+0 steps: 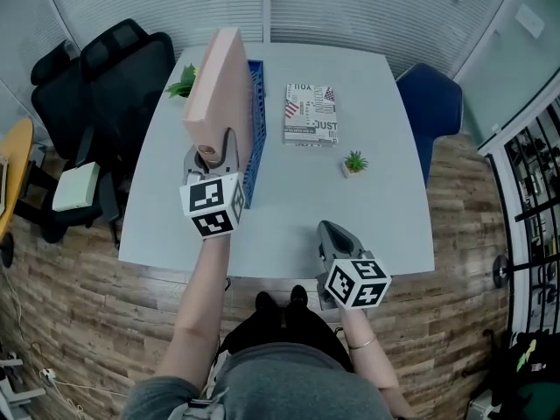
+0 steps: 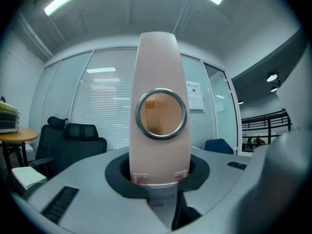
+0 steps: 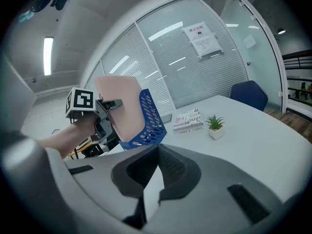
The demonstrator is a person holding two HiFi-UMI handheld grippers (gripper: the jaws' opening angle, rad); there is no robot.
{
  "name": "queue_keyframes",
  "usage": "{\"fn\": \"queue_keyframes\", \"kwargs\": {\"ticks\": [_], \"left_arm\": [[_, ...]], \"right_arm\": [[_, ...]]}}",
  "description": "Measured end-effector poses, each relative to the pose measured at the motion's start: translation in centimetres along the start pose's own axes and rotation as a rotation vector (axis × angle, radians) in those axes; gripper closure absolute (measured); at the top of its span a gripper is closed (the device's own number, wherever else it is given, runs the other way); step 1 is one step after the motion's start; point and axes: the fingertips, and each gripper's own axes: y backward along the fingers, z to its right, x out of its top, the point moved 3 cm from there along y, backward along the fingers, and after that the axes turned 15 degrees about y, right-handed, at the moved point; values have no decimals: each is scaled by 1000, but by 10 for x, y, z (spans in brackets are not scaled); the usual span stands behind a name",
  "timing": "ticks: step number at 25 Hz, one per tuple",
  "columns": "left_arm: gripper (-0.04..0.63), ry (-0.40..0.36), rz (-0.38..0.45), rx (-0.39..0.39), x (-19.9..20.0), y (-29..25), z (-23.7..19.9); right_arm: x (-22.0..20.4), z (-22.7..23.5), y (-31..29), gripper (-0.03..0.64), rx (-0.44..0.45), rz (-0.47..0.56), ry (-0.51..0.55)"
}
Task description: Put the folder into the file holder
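A pink folder point(image 1: 219, 86) stands on edge at the table's left, its spine with a metal ring hole point(image 2: 161, 113) facing me. My left gripper point(image 1: 213, 160) is shut on that spine's lower end point(image 2: 160, 172). A blue mesh file holder point(image 1: 255, 134) lies right against the folder's right side. In the right gripper view the folder point(image 3: 119, 106) leans within the holder point(image 3: 150, 121), its bottom hidden behind the mesh. My right gripper point(image 1: 331, 239) hovers over the table's front edge, jaws shut point(image 3: 158, 147) with nothing between them.
A printed book point(image 1: 311, 114) lies mid-table right of the holder, a small potted plant point(image 1: 354, 163) nearer me. Another plant point(image 1: 184, 81) sits behind the folder. Black office chairs point(image 1: 114, 77) stand left of the white table point(image 1: 385, 226), a blue chair point(image 1: 433, 103) right.
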Motion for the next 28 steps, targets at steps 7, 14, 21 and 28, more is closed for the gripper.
{"fn": "queue_keyframes", "kwargs": {"ticks": [7,14,21,28], "left_arm": [[474,2,-60,20,-29,-2,-5],[472,6,-90,33,-47,-3,-7],[465,11,-144,38,-67,-1,-13],[431,16,-172,29,-74,1,-16]], "right_arm": [[-2,6,-2,611,5,-12,-5],[-3,12,-4,611,8,-19,-6],[-1,12,-8,611,19,-20,-3],[-1,7,-13,611,36,-23,4]]}}
